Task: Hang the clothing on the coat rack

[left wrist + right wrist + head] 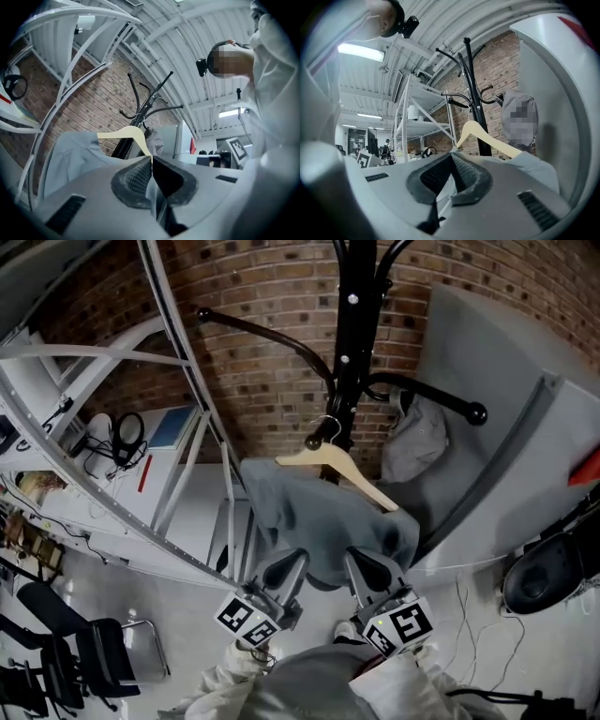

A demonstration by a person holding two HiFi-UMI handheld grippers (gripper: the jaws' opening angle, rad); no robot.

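Observation:
A grey-blue garment [309, 512] hangs on a pale wooden hanger [342, 470] in front of the black coat rack [352, 324]. The hanger's metal hook sits close to the rack's pole; whether it rests on an arm I cannot tell. My left gripper [284, 570] and right gripper [370, 570] stand side by side at the garment's lower edge. In the left gripper view the left gripper [152, 164] is shut with grey cloth pinched between the pads, the hanger [126, 135] beyond it. In the right gripper view the right gripper [451, 159] is likewise shut on the cloth below the hanger [485, 138].
A second grey garment [417, 437] hangs from the rack's right arm. A brick wall [272, 296] is behind it. A white metal shelf frame [112, 362] stands close on the left, a grey panel [506, 427] on the right. A black chair [84, 652] is at the lower left.

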